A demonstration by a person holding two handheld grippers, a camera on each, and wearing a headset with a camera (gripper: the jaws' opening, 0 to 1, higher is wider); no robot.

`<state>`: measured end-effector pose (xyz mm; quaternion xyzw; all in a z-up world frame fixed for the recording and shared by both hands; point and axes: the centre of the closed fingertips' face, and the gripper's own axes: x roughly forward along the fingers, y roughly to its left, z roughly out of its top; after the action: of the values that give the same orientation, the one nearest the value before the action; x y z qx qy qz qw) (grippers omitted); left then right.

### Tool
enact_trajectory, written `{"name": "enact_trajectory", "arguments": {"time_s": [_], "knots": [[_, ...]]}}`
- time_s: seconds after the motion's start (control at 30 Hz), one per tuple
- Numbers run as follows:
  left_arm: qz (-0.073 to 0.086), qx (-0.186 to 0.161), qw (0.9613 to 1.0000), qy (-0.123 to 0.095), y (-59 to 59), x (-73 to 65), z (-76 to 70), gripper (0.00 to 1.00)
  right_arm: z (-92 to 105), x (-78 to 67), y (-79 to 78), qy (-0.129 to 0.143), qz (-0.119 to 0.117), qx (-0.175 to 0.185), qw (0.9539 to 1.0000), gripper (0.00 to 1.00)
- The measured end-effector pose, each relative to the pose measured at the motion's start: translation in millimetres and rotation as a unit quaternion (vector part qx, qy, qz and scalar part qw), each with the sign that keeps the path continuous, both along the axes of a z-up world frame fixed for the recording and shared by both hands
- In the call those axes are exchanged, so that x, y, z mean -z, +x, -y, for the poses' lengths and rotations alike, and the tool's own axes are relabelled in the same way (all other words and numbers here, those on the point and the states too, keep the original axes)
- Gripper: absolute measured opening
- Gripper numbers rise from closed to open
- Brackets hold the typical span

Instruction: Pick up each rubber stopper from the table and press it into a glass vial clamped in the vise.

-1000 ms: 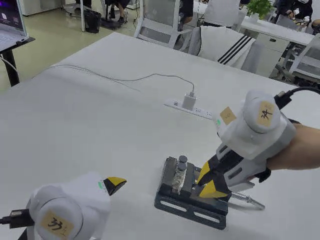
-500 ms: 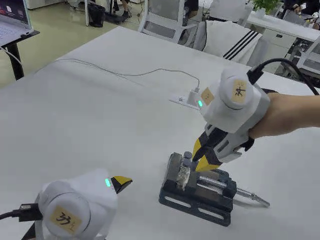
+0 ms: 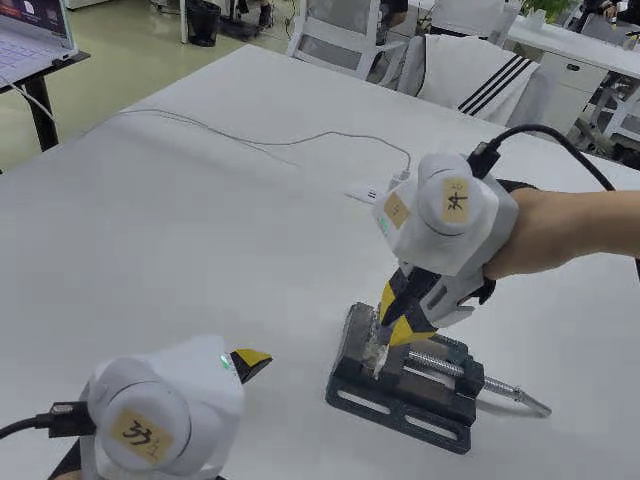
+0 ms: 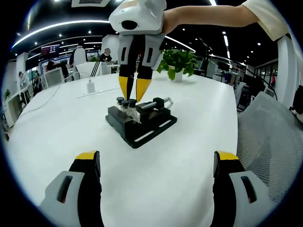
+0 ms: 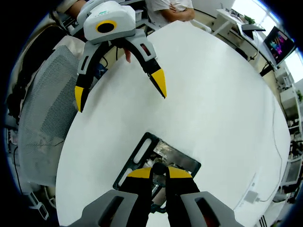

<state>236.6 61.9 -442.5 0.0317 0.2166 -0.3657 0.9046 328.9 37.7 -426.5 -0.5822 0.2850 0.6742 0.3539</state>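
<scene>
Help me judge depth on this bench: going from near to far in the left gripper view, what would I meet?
left gripper → vise → white charger → potted plant

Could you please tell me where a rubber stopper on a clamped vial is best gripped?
Probably by the stopper, across its round sides, from straight above: the vial stands upright in the vise, leaving just that dark top exposed.
</scene>
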Motion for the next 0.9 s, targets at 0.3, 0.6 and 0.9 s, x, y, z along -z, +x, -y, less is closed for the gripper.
{"name": "enact_trajectory", "arguments": {"time_s": [0.3, 0.6, 0.9], "knots": [[-0.003, -0.003, 1.0, -0.006, -3.2, 3.4, 1.3, 0.99, 0.7, 1.2, -0.9, -0.007, 0.002, 0.007, 0.9999, 0.05], [-0.004, -0.003, 1.0, -0.008, -3.3, 4.2, 2.1, 0.99, -1.1, 2.1, 1.8, -0.007, 0.006, 0.017, 0.9998, 0.05], [-0.005, -0.004, 0.9999, -0.013, -3.4, 5.1, 1.7, 0.99, -1.2, 2.1, 1.9, -0.015, 0.008, 0.021, 0.9996, 0.05]]}}
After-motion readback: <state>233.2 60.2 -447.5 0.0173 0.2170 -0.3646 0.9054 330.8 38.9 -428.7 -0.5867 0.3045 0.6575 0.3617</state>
